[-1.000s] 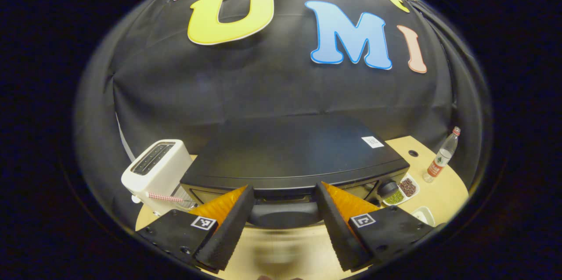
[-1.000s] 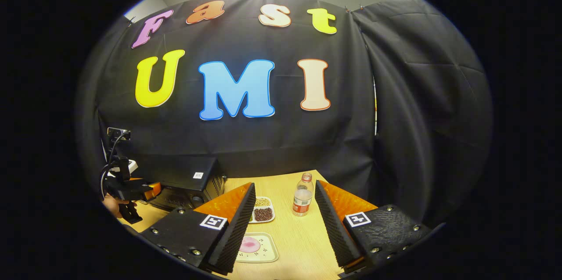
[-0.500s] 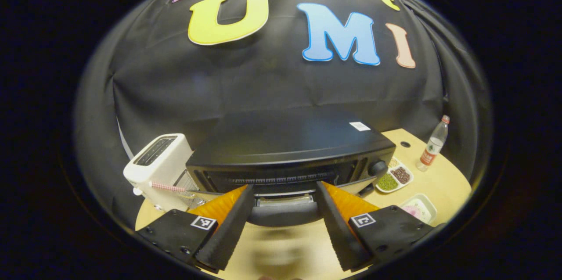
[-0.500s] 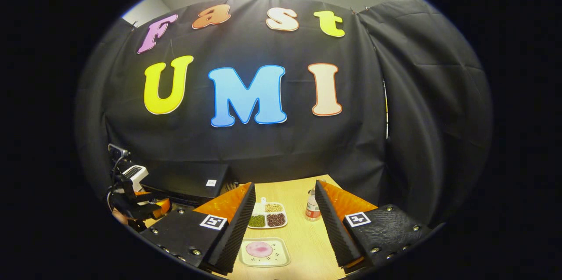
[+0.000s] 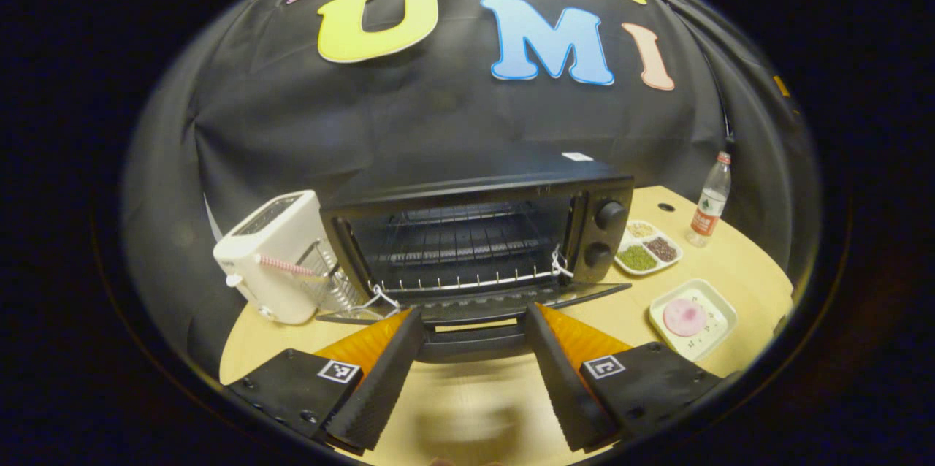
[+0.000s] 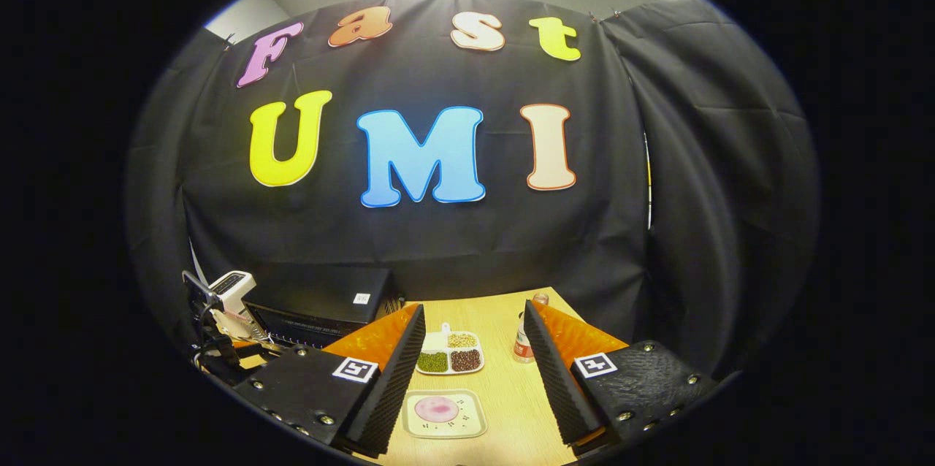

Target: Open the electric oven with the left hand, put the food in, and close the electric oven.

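Observation:
The black electric oven [image 5: 475,192] stands with its door [image 5: 584,294] folded down flat and its wire rack [image 5: 460,247] bare. My left gripper [image 5: 473,310] is open, with the door's dark handle [image 5: 471,342] lying across between its fingers and a gap at each pad. The food, a pink round piece [image 5: 684,316] on a white square tray [image 5: 712,298], rests on the table right of the oven. My right gripper [image 6: 473,307] hovers open over the same pink piece [image 6: 437,409], holding nothing. The oven [image 6: 321,298] and the left gripper [image 6: 212,338] are at this view's left.
A white toaster [image 5: 270,254] stands left of the oven, with a wire holder and a striped stick [image 5: 281,265] against it. A divided dish of beans [image 5: 646,250] and a water bottle [image 5: 707,199] sit on the wooden table [image 5: 745,261] right of the oven.
The oven door has swung from shut down to fully open, its handle staying between my left fingers as they dropped and drew back. The right gripper has tipped slightly downward toward the tray.

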Tool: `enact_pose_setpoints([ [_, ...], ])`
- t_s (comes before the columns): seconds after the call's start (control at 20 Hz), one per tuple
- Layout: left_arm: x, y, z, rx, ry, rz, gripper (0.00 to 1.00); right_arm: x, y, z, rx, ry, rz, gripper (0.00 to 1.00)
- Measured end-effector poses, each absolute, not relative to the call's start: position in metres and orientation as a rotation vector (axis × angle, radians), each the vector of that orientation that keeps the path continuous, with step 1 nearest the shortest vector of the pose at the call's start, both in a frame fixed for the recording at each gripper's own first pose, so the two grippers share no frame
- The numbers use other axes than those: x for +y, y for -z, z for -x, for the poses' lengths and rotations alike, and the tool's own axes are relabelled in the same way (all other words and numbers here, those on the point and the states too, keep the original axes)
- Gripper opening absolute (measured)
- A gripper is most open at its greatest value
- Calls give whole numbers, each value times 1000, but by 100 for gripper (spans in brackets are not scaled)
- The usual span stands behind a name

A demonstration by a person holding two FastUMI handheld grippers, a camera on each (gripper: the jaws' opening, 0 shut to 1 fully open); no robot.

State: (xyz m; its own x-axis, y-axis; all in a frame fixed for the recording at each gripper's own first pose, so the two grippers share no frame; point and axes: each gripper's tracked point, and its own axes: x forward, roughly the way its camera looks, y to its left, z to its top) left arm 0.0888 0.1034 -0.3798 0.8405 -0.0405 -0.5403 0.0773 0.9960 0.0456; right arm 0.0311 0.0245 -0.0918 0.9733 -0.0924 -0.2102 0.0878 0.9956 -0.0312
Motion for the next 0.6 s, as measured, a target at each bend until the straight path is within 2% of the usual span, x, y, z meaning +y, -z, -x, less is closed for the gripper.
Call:
enact_pose_setpoints([
  [0.1, 103, 392, -76, 593, 70, -80, 99, 25, 96, -28, 227, 89, 20, 83],
  [0.15, 102, 399, -71, 611, 72, -81, 96, 25, 99, -26, 235, 87, 21, 83],
  [0.2, 101, 410, -65, 636, 75, -84, 99, 24, 102, -24, 243, 86, 23, 83],
  [0.25, 100, 417, -59, 659, 75, -84, 95, 24, 105, -23, 252, 85, 24, 83],
  [0.3, 101, 421, -54, 675, 71, -84, 99, 24, 108, -21, 260, 82, 25, 83],
  [0.45, 91, 396, -56, 620, 78, -71, 99, 20, 114, -17, 281, 78, 31, 83],
  [0.6, 77, 338, -65, 510, 87, -61, 97, 16, 135, -17, 350, 58, 26, 83],
])
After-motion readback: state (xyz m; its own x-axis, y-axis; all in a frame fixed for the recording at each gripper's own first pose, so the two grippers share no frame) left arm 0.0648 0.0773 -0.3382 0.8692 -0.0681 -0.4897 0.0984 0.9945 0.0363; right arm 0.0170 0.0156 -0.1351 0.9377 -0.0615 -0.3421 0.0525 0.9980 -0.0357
